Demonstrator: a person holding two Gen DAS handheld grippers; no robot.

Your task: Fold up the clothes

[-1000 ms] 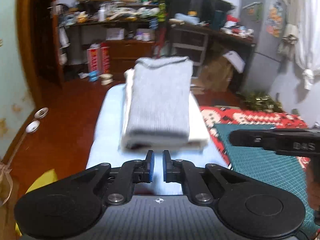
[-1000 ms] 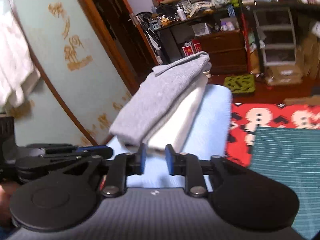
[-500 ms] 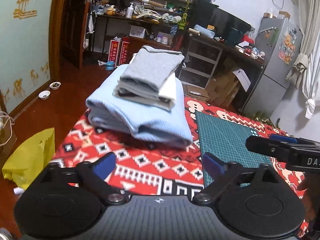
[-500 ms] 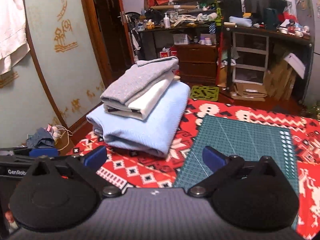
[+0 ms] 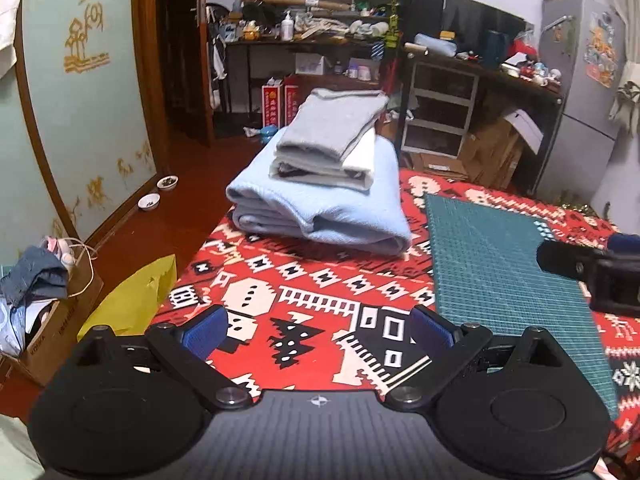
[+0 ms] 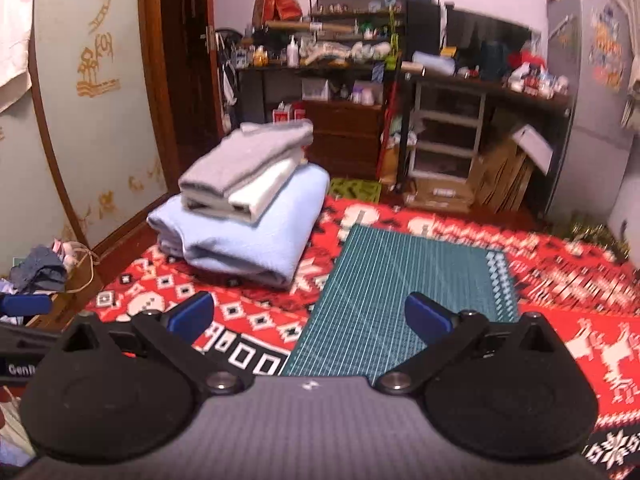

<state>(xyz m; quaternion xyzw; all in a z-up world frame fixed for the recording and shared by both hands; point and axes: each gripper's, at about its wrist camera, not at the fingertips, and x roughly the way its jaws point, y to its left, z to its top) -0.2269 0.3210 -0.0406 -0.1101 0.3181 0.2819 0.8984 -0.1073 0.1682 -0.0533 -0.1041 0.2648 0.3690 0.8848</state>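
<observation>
Left wrist view: the left gripper (image 5: pixel 318 330) is seen with its jaws spread wide and nothing between them, above a red patterned cloth (image 5: pixel 304 292). In the right wrist view the right gripper (image 6: pixel 310 316) is likewise held wide apart and empty, over the near edge of a green mat (image 6: pixel 400 280). Farther off, at the far left corner of the cloth and just left of the mat, a folded blue garment (image 5: pixel 320 208) is laid, with a white one (image 5: pixel 360 156) and a grey one (image 5: pixel 332 124) stacked on it.
</observation>
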